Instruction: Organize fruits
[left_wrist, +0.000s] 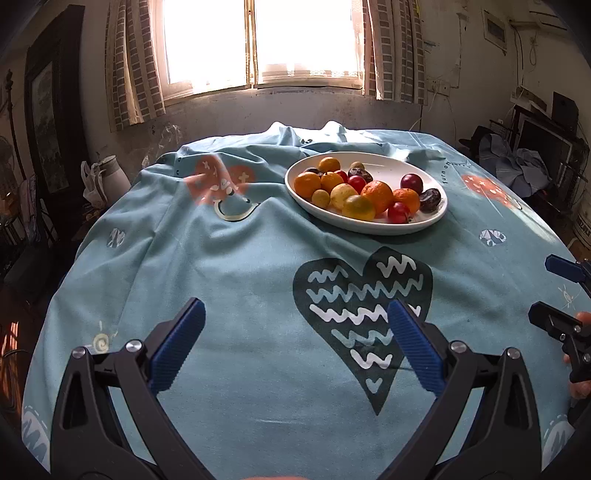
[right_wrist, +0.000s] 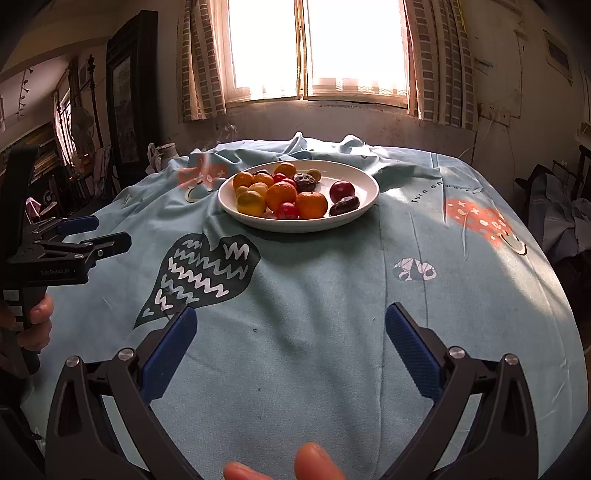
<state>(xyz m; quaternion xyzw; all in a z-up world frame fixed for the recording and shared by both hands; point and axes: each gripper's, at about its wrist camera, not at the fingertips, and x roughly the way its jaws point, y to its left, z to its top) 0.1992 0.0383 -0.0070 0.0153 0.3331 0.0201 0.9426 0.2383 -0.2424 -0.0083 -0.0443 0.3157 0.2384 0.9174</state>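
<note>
Left tool spread, empty | right tool spread, empty | fruits on plate well ahead

The left gripper hangs above the table, its 2 blue-padded fingers spread wide with nothing between them. Under them lies a light blue cloth printed with a dark heart at about 1 o'clock from the gripper. Farther off at 1 o'clock sits a white oval plate heaped with oranges, yellow fruits, red fruits and dark ones. At 3 o'clock, on the frame's edge, the right gripper shows, fingers apart. A bright window stands at 12 o'clock.
</note>
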